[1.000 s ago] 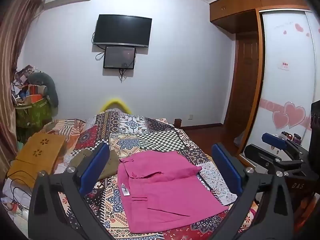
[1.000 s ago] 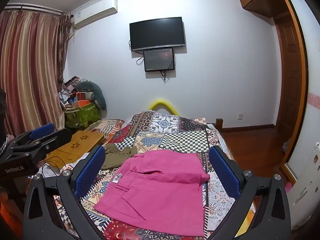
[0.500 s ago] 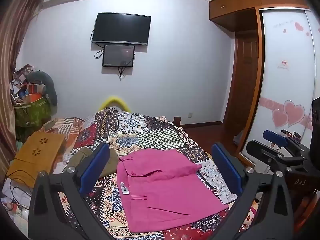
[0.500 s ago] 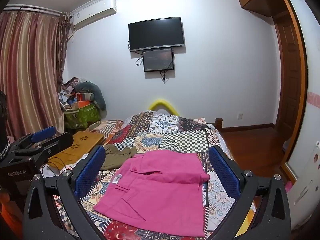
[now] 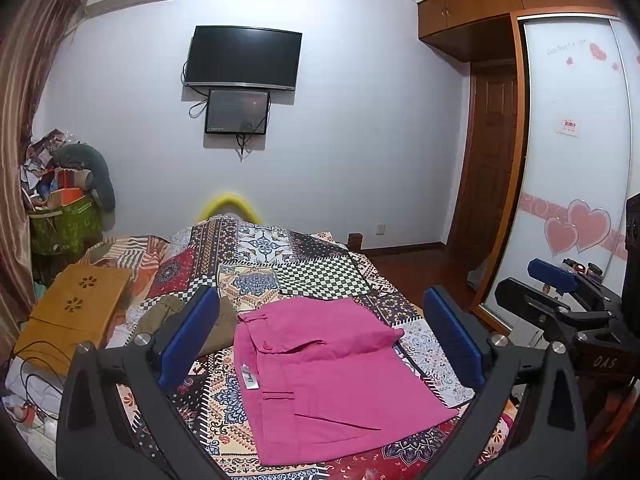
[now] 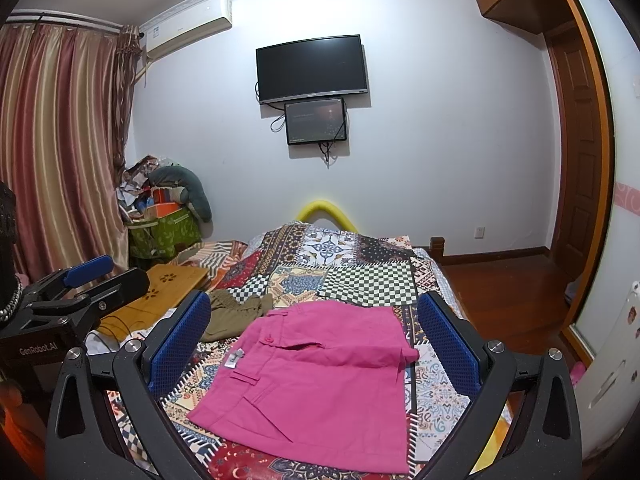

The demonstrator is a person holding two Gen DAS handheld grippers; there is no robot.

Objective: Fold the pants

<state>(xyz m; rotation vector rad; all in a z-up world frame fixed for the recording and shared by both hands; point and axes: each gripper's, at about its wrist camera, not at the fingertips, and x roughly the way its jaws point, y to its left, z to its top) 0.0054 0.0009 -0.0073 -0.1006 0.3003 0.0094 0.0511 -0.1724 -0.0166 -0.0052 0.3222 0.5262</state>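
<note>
Pink pants [image 5: 332, 376] lie folded into a compact rectangle on the patchwork bedspread [image 5: 280, 264], waistband and white label toward the left. They show in the right wrist view too [image 6: 320, 384]. My left gripper [image 5: 320, 340] is open and empty, held above the pants without touching them. My right gripper [image 6: 316, 344] is open and empty, also above the pants. Each gripper shows at the edge of the other's view: the right one [image 5: 560, 308] and the left one [image 6: 84, 292].
An olive garment [image 6: 236, 312] lies crumpled left of the pants. A wooden lap tray [image 5: 76, 308] with cables sits on the bed's left side. A cluttered green bin [image 6: 164, 228] stands in the corner. A wardrobe [image 5: 576, 168] and wooden floor [image 6: 500, 292] are at the right.
Both grippers have drifted slightly, staying open above the pants. The pants have not moved.
</note>
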